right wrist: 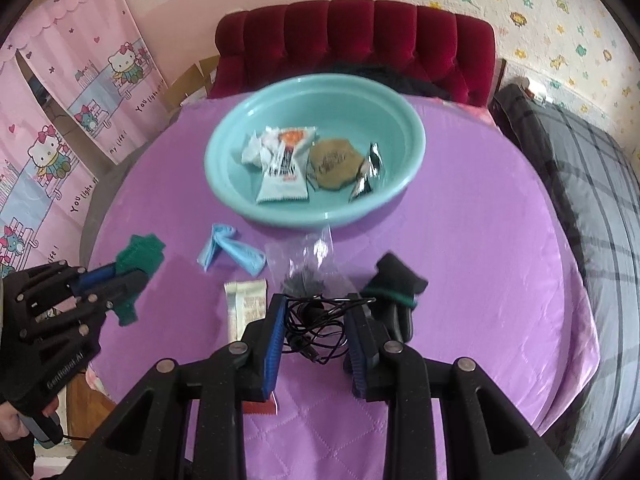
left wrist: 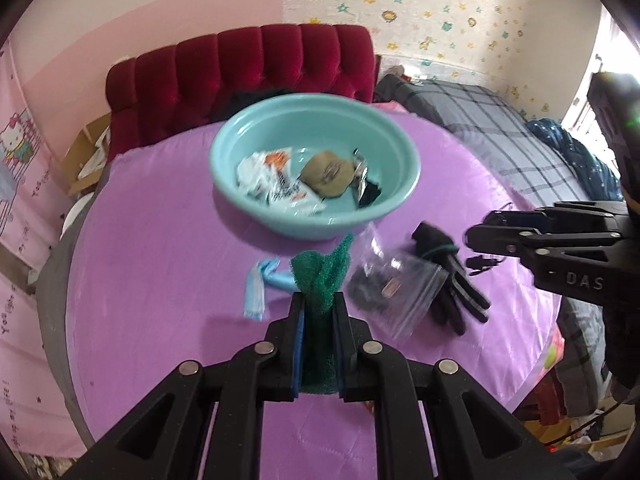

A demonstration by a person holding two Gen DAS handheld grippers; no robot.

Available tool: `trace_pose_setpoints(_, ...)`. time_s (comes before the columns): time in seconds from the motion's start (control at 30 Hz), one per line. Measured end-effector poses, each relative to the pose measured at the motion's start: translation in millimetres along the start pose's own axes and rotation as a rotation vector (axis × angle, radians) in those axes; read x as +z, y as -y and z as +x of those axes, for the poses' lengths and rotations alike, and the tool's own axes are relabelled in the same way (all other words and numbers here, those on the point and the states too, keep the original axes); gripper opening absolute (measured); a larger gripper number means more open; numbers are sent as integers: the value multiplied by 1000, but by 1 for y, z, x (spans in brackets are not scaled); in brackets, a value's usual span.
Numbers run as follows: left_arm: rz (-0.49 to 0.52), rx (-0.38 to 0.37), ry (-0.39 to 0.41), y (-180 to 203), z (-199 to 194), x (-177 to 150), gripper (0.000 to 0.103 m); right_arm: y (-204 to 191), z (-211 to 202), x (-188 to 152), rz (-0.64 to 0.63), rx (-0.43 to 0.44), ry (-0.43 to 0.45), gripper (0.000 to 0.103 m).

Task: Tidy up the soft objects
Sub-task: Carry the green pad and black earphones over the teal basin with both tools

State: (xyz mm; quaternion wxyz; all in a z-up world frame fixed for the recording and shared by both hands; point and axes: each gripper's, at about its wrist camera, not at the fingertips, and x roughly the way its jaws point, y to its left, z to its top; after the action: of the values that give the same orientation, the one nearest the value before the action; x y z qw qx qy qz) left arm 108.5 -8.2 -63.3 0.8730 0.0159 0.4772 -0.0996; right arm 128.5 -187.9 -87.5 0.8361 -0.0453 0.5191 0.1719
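My left gripper (left wrist: 318, 300) is shut on a green scouring cloth (left wrist: 322, 276) and holds it above the purple table, in front of the teal bowl (left wrist: 384, 140). It also shows in the right wrist view (right wrist: 128, 276) with the cloth (right wrist: 140, 254). The bowl (right wrist: 224, 168) holds snack packets and a brown pad. My right gripper (right wrist: 316, 320) is open around a tangled black cable (right wrist: 316, 320) on the table. A black glove (right wrist: 394, 284), a clear zip bag (right wrist: 308, 260), a light blue cloth (right wrist: 232, 250) and a white packet (right wrist: 244, 308) lie nearby.
The round table has a purple quilted cover (right wrist: 480, 260). A red tufted chair (right wrist: 360, 40) stands behind it. A bed with a grey plaid blanket (right wrist: 580, 180) is to the right. Pink cartoon curtains (right wrist: 60, 120) hang to the left.
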Motion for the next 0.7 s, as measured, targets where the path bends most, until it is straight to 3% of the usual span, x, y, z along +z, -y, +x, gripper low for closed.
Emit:
trace_pose_setpoints(0.27, 35, -39, 21, 3, 6, 37, 13, 0, -9, 40, -18, -3, 45, 31)
trace_pose_setpoints(0.7, 89, -34, 32, -2, 42, 92, 13, 10, 6, 104, -7, 13, 80, 32)
